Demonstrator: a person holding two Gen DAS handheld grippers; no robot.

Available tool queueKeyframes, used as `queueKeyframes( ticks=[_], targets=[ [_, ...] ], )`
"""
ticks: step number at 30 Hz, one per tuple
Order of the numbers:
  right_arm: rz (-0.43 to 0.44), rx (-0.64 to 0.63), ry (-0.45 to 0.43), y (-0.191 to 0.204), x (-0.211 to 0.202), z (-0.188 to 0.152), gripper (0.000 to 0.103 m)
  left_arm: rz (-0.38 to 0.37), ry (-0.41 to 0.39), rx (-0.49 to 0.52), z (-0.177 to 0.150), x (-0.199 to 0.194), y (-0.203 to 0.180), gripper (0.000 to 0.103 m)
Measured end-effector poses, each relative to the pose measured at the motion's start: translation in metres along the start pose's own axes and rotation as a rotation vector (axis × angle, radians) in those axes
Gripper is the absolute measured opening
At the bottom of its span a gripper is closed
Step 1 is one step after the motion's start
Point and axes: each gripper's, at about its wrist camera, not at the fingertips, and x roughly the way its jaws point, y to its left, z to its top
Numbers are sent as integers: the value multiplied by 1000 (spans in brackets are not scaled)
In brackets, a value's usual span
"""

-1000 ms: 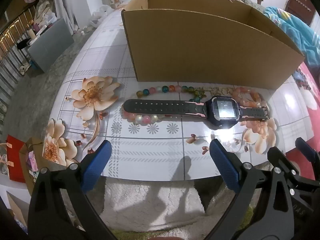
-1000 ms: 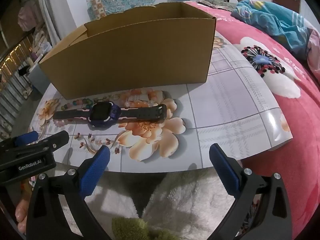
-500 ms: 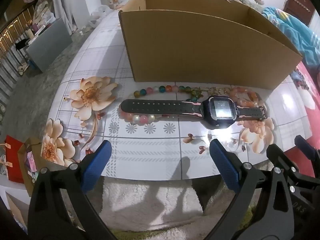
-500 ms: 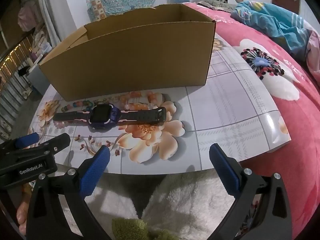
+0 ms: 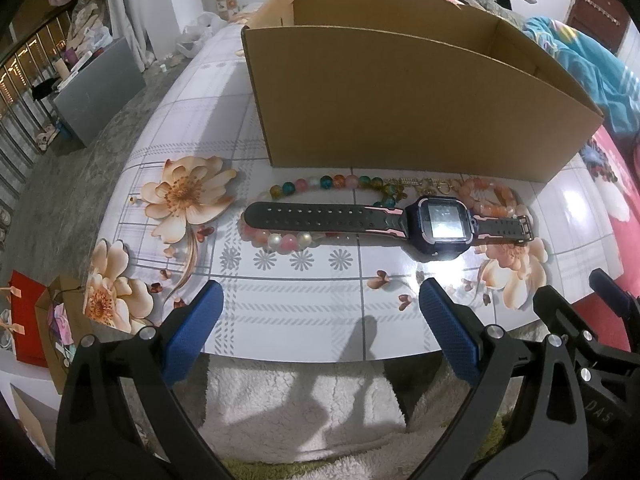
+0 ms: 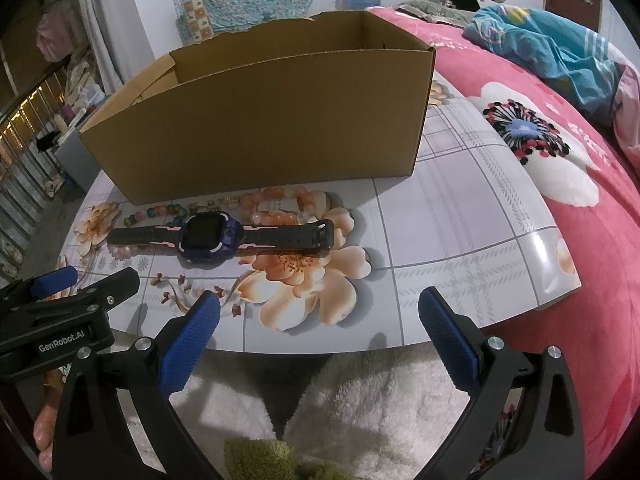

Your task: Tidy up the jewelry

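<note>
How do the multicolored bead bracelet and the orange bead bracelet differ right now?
The multicolored bracelet mixes blue, green, pink and clear beads; the orange bracelet is peach-orange throughout. The multicolored one lies under the watch's long strap, the orange one behind its buckle end. Both lie flat on the table before the cardboard box.

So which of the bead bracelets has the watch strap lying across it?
The multicoloured bead bracelet at the left: the watch strap's long holed end crosses its loop. The orange-pink bead bracelet lies behind the buckle end, nearer the cardboard box.

Watch [image 5: 400,222] lies across beads [image 5: 320,184] before box [image 5: 400,100].
</note>
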Motion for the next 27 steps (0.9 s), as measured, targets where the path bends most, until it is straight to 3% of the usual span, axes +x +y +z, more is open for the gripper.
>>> queueKeyframes(
  ticks=[27],
  targets=[
    [-7, -1, -7, 2, 0, 0, 97, 0, -4, -3, 1, 0, 2, 95]
  ],
)
